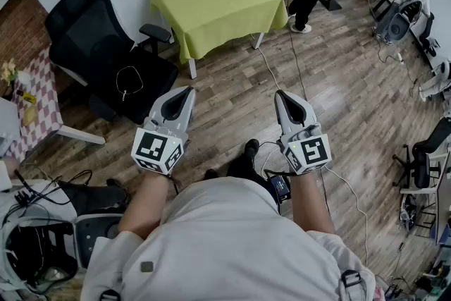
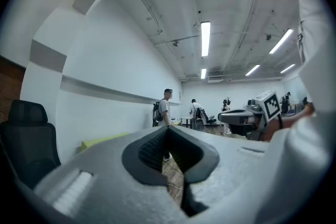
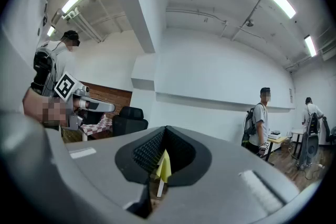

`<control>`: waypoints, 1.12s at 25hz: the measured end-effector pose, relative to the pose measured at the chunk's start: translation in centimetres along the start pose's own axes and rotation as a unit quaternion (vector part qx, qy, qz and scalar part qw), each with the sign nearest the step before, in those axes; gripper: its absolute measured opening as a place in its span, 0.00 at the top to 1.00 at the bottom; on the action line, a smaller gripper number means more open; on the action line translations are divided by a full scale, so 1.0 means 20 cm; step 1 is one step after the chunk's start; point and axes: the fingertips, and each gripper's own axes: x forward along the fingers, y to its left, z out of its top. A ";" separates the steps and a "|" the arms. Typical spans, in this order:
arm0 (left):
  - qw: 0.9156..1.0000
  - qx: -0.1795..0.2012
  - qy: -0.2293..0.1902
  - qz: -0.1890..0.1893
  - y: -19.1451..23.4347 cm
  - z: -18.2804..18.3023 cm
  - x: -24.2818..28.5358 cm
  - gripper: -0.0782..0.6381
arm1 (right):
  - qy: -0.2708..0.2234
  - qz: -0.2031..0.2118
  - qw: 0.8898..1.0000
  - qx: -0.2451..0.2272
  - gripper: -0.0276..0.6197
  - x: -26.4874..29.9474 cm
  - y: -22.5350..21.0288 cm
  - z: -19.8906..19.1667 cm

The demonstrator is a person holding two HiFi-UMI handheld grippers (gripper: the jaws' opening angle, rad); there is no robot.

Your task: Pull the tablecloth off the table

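Across the room, yellow-green tablecloth (image 1: 217,0) fully covers table (image 1: 191,68), untouched. Left gripper (image 1: 184,96) & right gripper (image 1: 285,99) both closed, empty, well apart from it. Whole approach + pull left.

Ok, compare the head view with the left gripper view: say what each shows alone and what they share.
Head view only: the checkered cloth at left, and the green tablecloth's whole top. Left gripper view only: the ceiling lights. Both: the tablecloth, just a sliver in the gripper view, the black chair and the right gripper, jaws together.
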 end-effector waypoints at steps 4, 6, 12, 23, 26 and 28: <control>1.000 -0.001 -0.001 -0.001 0.04 0.00 0.03 0.89 | 0.001 -0.002 1.000 0.003 0.94 0.05 -0.03 -0.04; 1.000 0.003 -0.001 0.002 0.03 0.00 0.04 0.89 | 0.001 0.000 1.000 0.003 0.94 0.04 -0.04 -0.04; 1.000 0.015 0.000 0.005 0.00 0.01 0.11 0.89 | 0.004 0.001 1.000 0.002 0.94 0.06 -0.10 -0.06; 1.000 0.014 0.022 0.017 0.02 -0.05 0.45 0.89 | 0.021 0.009 0.999 0.023 0.94 0.21 -0.45 -0.22; 0.999 0.002 0.032 0.020 0.05 -0.10 0.63 0.89 | 0.032 0.007 0.999 0.032 0.94 0.29 -0.62 -0.30; 0.999 -0.018 0.036 0.017 0.06 -0.13 0.78 0.89 | 0.034 0.007 0.999 0.034 0.94 0.34 -0.75 -0.34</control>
